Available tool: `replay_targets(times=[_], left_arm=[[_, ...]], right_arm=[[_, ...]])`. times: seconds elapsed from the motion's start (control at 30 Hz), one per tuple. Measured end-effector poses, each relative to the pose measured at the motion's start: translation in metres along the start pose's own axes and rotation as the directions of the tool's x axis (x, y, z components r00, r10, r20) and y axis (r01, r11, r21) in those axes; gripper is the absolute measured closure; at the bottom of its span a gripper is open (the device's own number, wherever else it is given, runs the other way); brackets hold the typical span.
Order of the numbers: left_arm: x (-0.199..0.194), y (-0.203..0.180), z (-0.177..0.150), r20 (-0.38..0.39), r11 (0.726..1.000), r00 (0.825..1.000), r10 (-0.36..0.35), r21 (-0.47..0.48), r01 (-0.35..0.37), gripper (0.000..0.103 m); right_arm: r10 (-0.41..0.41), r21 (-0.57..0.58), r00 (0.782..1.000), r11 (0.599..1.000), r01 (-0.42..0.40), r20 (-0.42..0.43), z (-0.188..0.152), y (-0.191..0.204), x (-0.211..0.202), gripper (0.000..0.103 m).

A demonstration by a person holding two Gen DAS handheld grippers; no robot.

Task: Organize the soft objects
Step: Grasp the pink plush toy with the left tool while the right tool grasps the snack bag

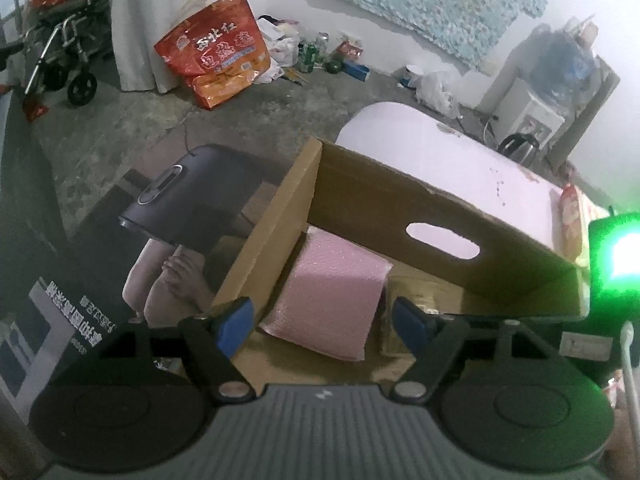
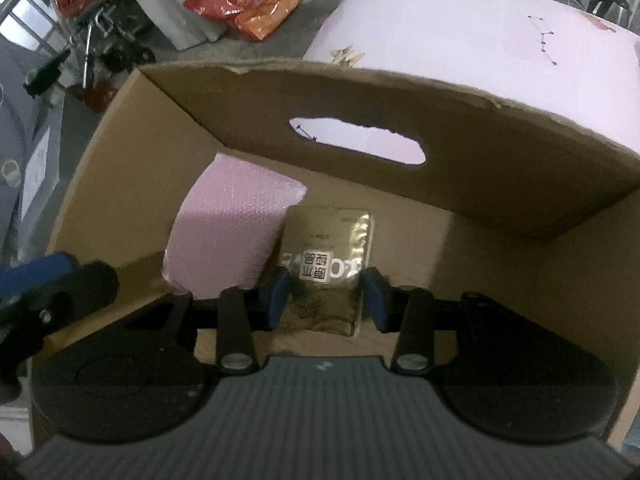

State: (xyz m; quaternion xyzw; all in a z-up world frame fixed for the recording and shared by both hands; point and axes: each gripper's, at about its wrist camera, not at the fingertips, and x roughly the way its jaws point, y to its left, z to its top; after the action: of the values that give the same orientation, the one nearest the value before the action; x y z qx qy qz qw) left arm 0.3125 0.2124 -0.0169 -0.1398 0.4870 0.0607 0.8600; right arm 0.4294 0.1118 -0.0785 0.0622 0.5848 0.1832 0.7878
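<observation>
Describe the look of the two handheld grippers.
Both match: the left gripper and right gripper have blue rectangular pads on black linkage arms with silver pivot pins, two round black housings, and a ribbed grey body bearing a small white mark.

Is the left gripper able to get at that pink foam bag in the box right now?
Probably yes. The left gripper hangs open just above the pink foam bag, the cardboard box has no lid, and nothing lies over the bag.

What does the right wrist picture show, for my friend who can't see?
The right gripper hangs over a gold packet inside a cardboard box. A pink foam sheet leans beside the packet.
</observation>
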Motion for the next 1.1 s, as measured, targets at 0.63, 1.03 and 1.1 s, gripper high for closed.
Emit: replay_targets(times=[0.63,1.03,1.1], left_arm=[[-0.191,-0.045,-0.087,0.332,0.941,0.883,-0.331,0.186,0.283,0.003],[-0.212,-0.152,-0.206,0.278,0.82,0.807,-0.522,0.423,0.385,0.002],[-0.202,-0.178,-0.219,0.261,0.807,0.817,-0.514,0.468,0.359,0.002]], right_arm=[[0.318,-0.056,0.842,0.943,-0.327,0.436,-0.139,-0.093,-0.275,0.032],[0.041,0.169,0.696,0.959,-0.23,0.717,-0.377,-0.254,-0.396,0.019],[0.007,0.234,0.707,0.941,-0.244,0.707,-0.405,-0.278,-0.385,0.019]])
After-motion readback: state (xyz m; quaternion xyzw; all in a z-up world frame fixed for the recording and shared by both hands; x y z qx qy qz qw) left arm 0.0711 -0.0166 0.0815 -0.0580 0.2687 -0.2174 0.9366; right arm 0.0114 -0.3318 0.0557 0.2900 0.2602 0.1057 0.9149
